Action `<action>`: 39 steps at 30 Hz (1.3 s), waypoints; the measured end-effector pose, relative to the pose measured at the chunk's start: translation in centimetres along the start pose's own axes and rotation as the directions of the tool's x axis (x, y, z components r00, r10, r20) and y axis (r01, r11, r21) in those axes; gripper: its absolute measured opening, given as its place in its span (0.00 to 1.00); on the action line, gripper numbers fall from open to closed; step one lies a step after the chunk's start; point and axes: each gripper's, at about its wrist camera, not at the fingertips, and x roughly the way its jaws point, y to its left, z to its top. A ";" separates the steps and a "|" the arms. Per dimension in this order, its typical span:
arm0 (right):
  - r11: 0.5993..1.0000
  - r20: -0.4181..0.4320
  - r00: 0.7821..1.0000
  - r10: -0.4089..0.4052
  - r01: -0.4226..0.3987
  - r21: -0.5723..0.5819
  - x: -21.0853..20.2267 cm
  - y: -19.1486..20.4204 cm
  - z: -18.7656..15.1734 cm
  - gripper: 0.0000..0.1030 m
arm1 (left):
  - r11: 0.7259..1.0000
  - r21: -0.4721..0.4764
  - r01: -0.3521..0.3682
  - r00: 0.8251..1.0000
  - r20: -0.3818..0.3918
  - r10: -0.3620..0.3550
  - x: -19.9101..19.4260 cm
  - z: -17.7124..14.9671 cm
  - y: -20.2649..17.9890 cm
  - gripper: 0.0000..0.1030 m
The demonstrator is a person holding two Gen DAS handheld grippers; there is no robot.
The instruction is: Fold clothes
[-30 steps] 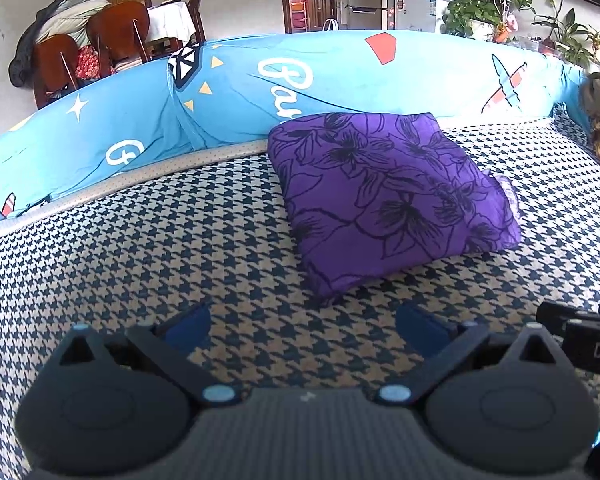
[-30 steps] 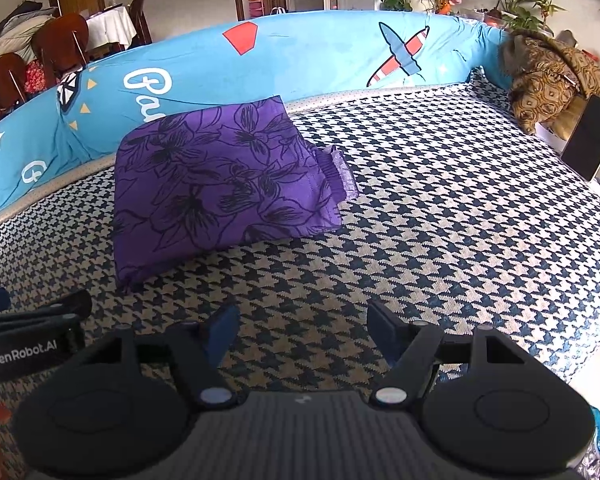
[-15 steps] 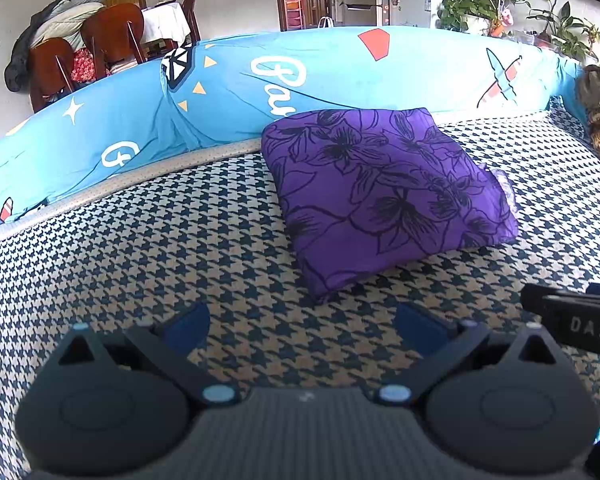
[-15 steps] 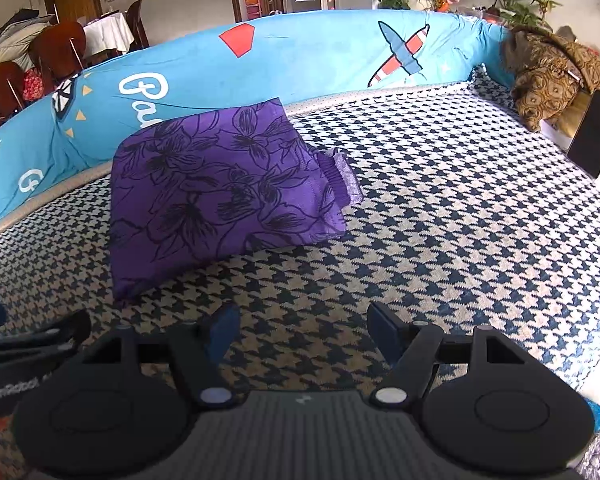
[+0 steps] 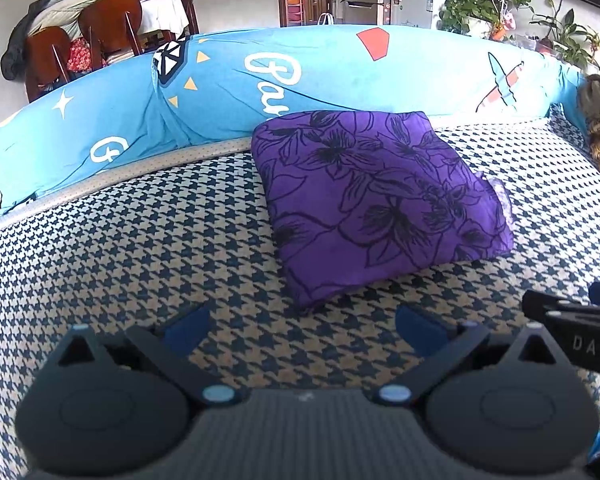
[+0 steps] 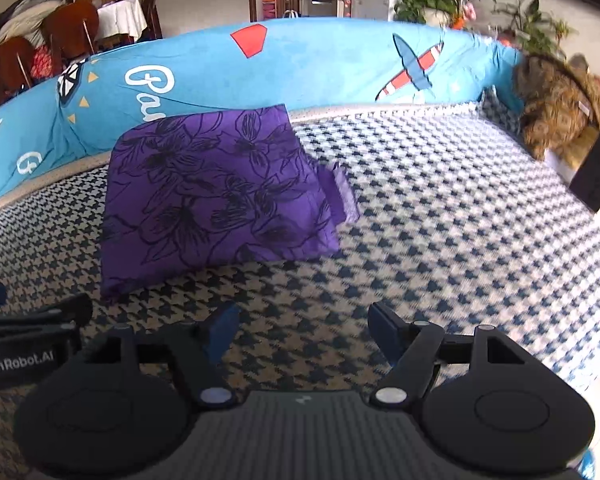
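1. While both tools hover above the houndstooth cover, fingers spread wide on left gripper and right gripper alike, nothing between either pair.
2. Purple floral garment lying folded into a rough rectangle on the cover, at 12 to 1 o'clock from the left gripper, at 11 o'clock from the right; far edge touching the blue bolster.
3. Paler flap protruding at the garment's 3 o'clock side.
4. Judged step: fold nearly complete, tidying left. Best done by pinching the flap alone with the right fingers, tucking under, keeping the left pads low on the near corner against sliding.
5. Count: one garment, two grippers, one bolster, one brown patterned bundle at 2 o'clock.
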 end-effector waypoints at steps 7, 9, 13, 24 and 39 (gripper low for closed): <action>0.999 0.023 0.999 -0.048 0.048 -0.005 0.2 -0.1 0.4 0.72 | 0.999 -0.034 0.005 1.000 -0.004 -0.005 0.4 0.8 0.4 1.00; 0.999 0.019 0.999 -0.036 0.036 0.008 0.3 -0.1 0.4 0.72 | 0.999 -0.036 0.005 1.000 -0.006 -0.005 0.5 0.7 0.4 1.00; 1.000 0.010 1.000 -0.024 0.023 0.018 0.4 0.0 0.3 0.72 | 1.000 -0.029 0.004 1.000 -0.014 -0.005 0.7 0.6 0.2 1.00; 0.999 0.002 1.000 -0.017 0.016 0.048 0.5 -0.3 0.3 0.72 | 1.000 -0.014 -0.019 1.000 -0.022 0.019 0.9 0.3 0.0 1.00; 0.999 0.003 1.000 -0.010 0.010 0.047 0.5 0.1 0.2 0.72 | 0.999 0.002 -0.035 0.999 -0.027 0.035 1.1 0.1 -0.2 1.00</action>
